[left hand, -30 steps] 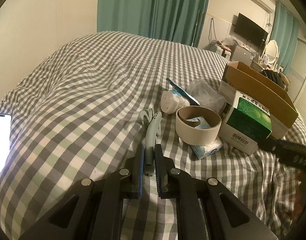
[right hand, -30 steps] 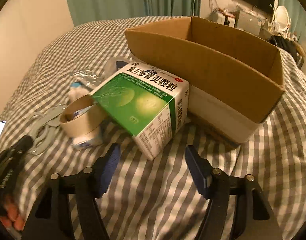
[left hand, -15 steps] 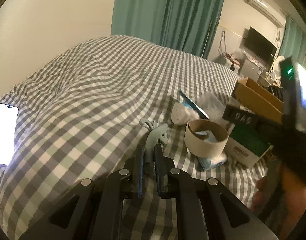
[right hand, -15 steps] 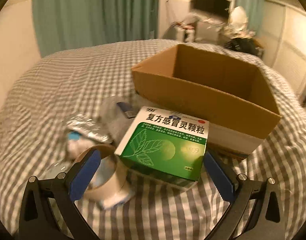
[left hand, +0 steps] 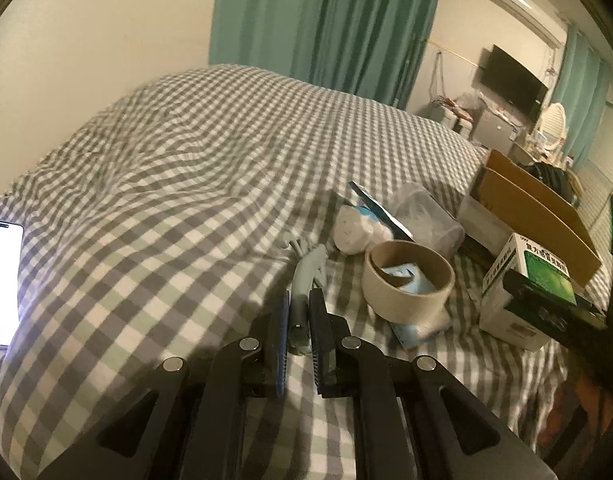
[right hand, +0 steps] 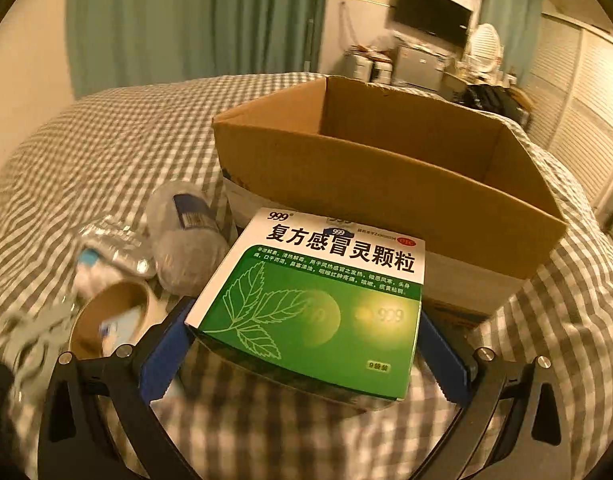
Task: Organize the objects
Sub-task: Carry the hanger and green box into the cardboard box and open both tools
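Note:
A green and white medicine box [right hand: 322,304] lies between the blue pads of my right gripper [right hand: 302,340]; the pads stand wide on either side of it, at or near its sides. It also shows in the left wrist view [left hand: 534,280]. An open cardboard box [right hand: 390,172] stands just behind it. My left gripper [left hand: 298,312] is shut on the blade end of grey scissors [left hand: 306,272] lying on the checked bedspread [left hand: 166,200]. A tape roll [left hand: 406,276] with a blue packet inside sits right of the scissors.
A white sock-like bundle [left hand: 354,228], a clear plastic bag [left hand: 426,212] and a foil packet [right hand: 114,244] lie behind the tape roll. A lit phone [left hand: 2,276] lies at the bed's left edge. Curtains, a TV and furniture stand beyond the bed.
My right gripper has moved forward around the medicine box, so the box now lies between its pads. My left gripper stays shut on the scissors and has barely moved.

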### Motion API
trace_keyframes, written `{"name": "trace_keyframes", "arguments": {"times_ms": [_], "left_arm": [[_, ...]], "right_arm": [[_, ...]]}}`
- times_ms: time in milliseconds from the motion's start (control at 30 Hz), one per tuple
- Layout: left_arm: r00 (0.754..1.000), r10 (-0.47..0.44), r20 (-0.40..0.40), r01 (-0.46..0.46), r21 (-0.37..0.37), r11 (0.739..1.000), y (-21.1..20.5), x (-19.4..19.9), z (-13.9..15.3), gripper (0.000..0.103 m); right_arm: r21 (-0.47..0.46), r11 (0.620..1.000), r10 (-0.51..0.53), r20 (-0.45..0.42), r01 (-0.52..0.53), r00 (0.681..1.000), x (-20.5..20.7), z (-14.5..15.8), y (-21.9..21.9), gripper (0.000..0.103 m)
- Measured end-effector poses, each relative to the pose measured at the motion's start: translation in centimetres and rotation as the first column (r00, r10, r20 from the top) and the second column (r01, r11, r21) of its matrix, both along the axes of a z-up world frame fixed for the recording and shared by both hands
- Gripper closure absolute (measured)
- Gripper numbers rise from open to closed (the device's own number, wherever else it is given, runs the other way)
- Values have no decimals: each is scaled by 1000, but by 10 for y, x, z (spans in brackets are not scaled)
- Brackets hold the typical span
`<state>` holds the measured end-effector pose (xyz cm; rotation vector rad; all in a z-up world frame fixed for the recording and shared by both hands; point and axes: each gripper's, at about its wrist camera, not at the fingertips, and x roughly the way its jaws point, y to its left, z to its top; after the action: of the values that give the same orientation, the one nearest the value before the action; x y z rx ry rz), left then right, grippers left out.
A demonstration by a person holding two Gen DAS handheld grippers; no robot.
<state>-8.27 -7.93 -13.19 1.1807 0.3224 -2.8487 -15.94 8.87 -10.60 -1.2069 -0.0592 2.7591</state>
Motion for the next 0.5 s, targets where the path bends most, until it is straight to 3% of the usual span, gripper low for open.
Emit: {"name": "trace_keyframes", "arguments": {"times_ms": [200,367,500], "left_arm": [[994,-105,-7,105,5,994,17,4,14,94],[988,-142,-56,144,30,989,24,7,45,95],[980,-181,-80,178,-45,983,44,-2,76,103]], "right_arm": [[-65,988,133,-59,-137,989,36,24,41,1],[-138,971,179,-119,-195,977,72,53,65,2],[-137,957,229,-189,-256,955,85,85,70,2]]}}
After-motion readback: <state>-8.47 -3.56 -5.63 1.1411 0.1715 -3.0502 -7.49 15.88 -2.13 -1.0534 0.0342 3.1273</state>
